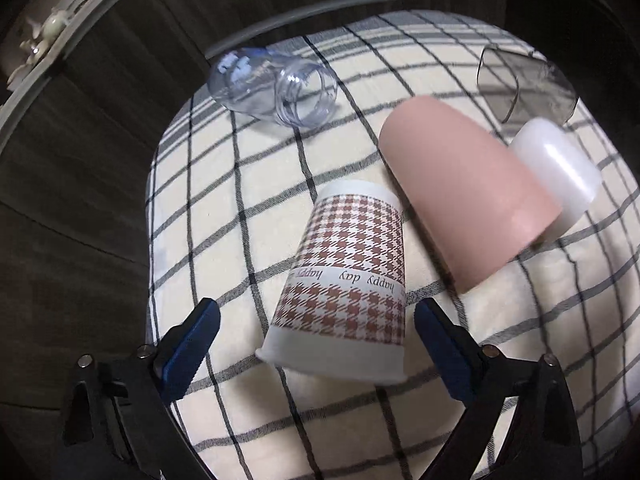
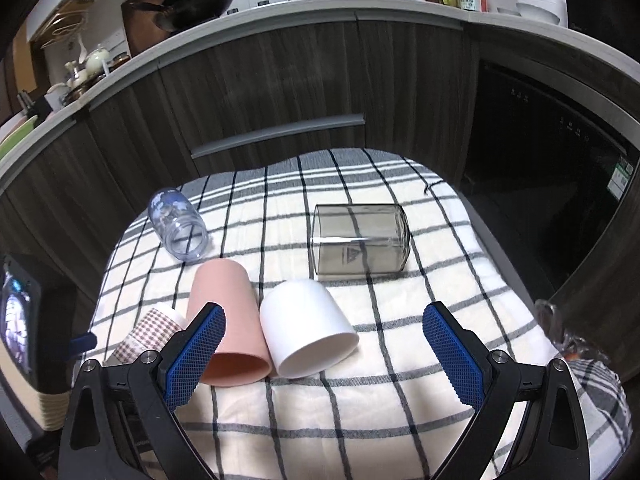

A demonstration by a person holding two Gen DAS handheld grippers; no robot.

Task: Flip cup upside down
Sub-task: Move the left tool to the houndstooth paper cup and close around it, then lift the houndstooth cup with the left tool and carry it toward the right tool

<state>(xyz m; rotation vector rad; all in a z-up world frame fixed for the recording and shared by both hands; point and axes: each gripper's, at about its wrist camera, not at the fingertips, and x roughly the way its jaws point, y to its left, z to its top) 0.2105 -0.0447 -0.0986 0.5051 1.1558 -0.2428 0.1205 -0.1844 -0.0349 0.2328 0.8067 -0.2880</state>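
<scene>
Several cups lie on their sides on a checked cloth (image 1: 224, 216). A paper cup with a brown houndstooth pattern (image 1: 344, 280) lies with its rim toward my left gripper (image 1: 316, 320), which is open with the cup's rim end between its blue fingers, not touching. A pink cup (image 1: 464, 192) and a white cup (image 1: 560, 168) lie to its right. In the right wrist view my right gripper (image 2: 322, 320) is open and empty just before the white cup (image 2: 308, 328) and the pink cup (image 2: 228, 320). The paper cup (image 2: 148, 332) shows at the left.
A clear bluish jar (image 1: 272, 84) (image 2: 178, 226) lies at the cloth's far left. A smoky grey tumbler (image 2: 360, 240) (image 1: 520, 84) lies at the far right. Dark wooden cabinets (image 2: 280, 80) stand behind the table. A screen (image 2: 16, 320) stands at the left.
</scene>
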